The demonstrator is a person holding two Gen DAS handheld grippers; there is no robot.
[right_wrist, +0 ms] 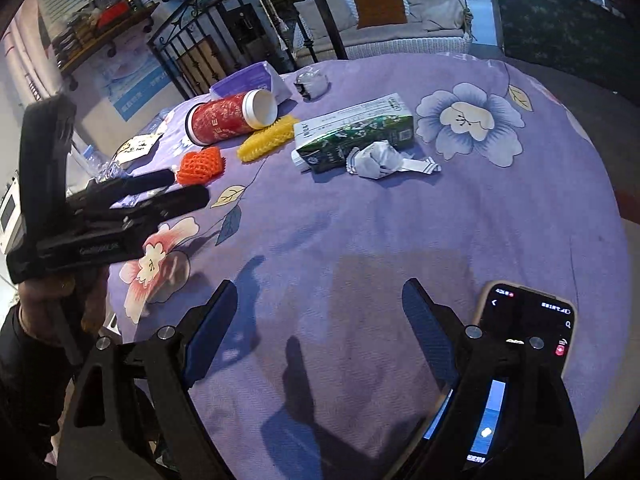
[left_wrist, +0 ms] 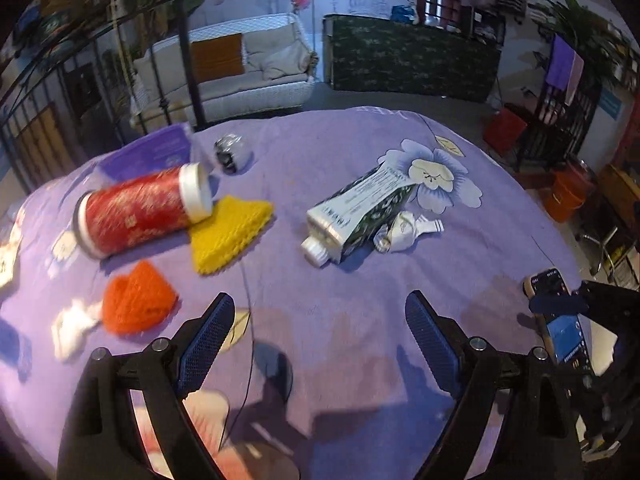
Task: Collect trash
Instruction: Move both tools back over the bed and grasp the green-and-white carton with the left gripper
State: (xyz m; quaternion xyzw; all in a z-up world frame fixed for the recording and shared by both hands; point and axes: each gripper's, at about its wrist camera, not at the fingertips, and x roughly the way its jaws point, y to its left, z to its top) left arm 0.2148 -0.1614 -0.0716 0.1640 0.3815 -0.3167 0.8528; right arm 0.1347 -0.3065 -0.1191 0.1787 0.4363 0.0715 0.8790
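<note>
Trash lies on a purple flowered tablecloth [left_wrist: 340, 152]. A squashed green-and-white carton [left_wrist: 356, 210] [right_wrist: 352, 136] lies mid-table with a crumpled white wrapper [left_wrist: 404, 230] [right_wrist: 380, 160] against it. A red tube with a white rim [left_wrist: 140, 210] [right_wrist: 228, 118] lies on its side on yellow foam netting [left_wrist: 228, 232] [right_wrist: 266, 138]. Orange foam netting [left_wrist: 136, 300] [right_wrist: 200, 166] lies nearer. A small crumpled silver piece [left_wrist: 231, 152] [right_wrist: 312, 80] lies far back. My left gripper [left_wrist: 320, 328] is open and empty, short of the carton. My right gripper [right_wrist: 318, 316] is open and empty over bare cloth.
A purple packet [left_wrist: 152, 152] [right_wrist: 248, 80] lies behind the red tube. A phone [right_wrist: 528, 320] lies on the cloth by my right gripper's right finger. The left gripper's body [right_wrist: 112, 216] shows at the left of the right wrist view. A sofa and shelves stand beyond the table.
</note>
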